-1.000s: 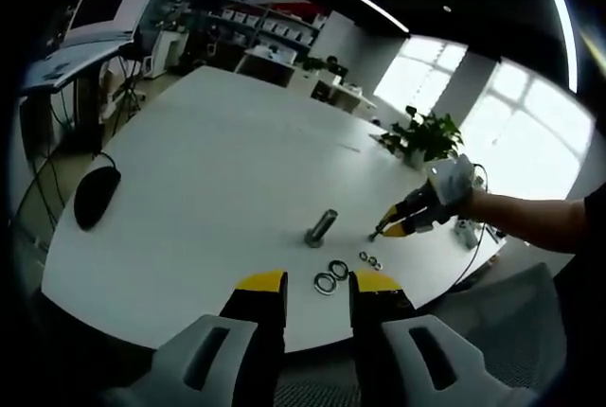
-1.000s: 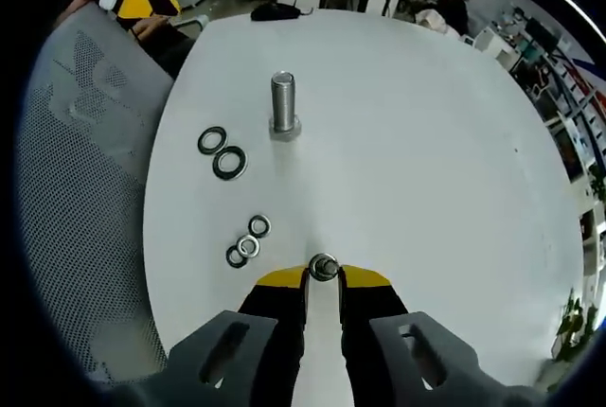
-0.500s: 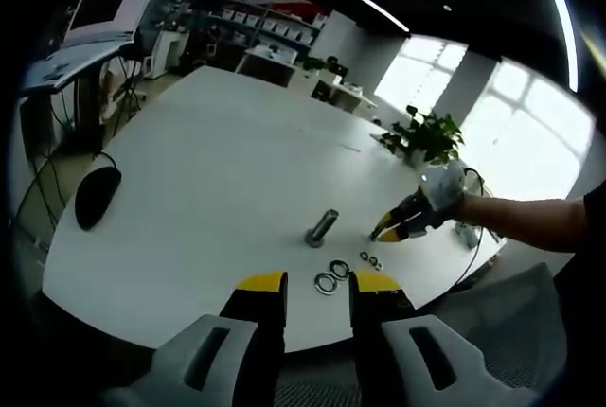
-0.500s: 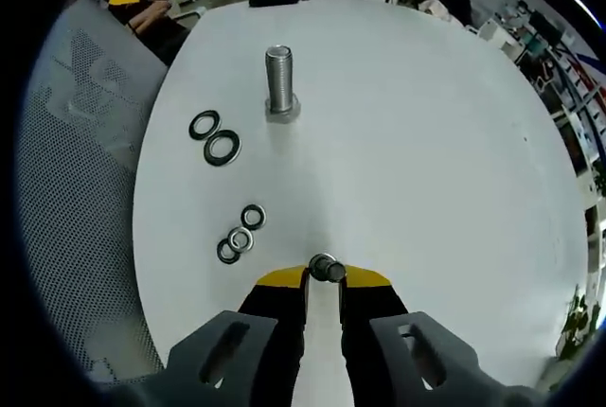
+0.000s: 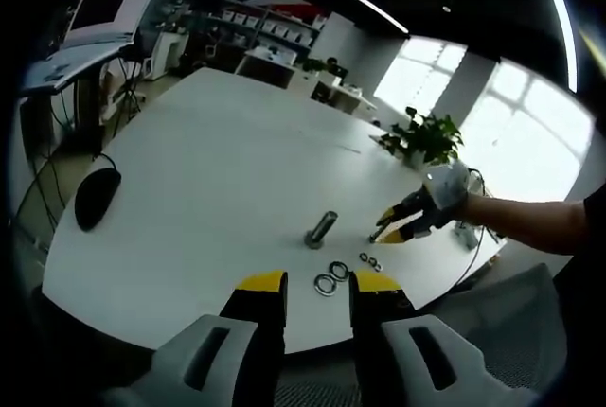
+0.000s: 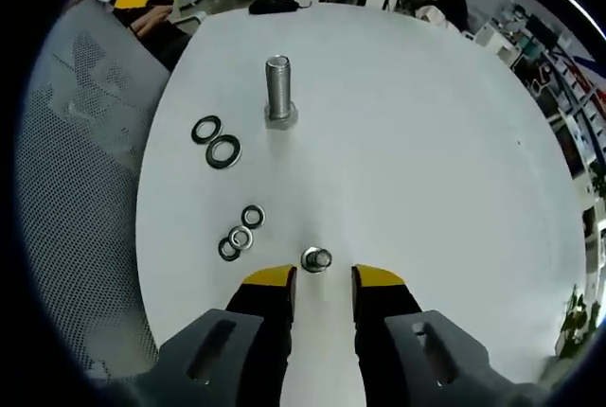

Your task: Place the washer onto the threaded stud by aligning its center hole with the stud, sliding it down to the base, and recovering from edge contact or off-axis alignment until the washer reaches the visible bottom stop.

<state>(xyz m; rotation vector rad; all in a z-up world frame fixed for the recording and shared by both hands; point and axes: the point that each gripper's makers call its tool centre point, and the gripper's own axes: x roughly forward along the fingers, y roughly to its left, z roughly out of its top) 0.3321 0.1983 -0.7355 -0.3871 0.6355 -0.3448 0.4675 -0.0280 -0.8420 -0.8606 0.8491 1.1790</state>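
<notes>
A small washer (image 6: 315, 258) is seen lying flat on the white bench (image 6: 426, 170), just ahead of the right gripper (image 6: 321, 279), whose yellow-tipped jaws are spread apart with nothing between them. The threaded stud (image 6: 277, 90) stands upright on its hex base at 12 o'clock from that washer, well apart. Three small washers (image 6: 240, 233) are clustered at 10 o'clock of the loose one, and two larger dark washers (image 6: 216, 142) lie just beside the stud, at its 8 o'clock. In the left gripper view, the left gripper (image 5: 317, 286) is held low at the bench edge, jaws parted and empty. A mouse (image 5: 96, 195) rests at 9 o'clock; a potted plant (image 5: 423, 137) and bright windows lie beyond.
</notes>
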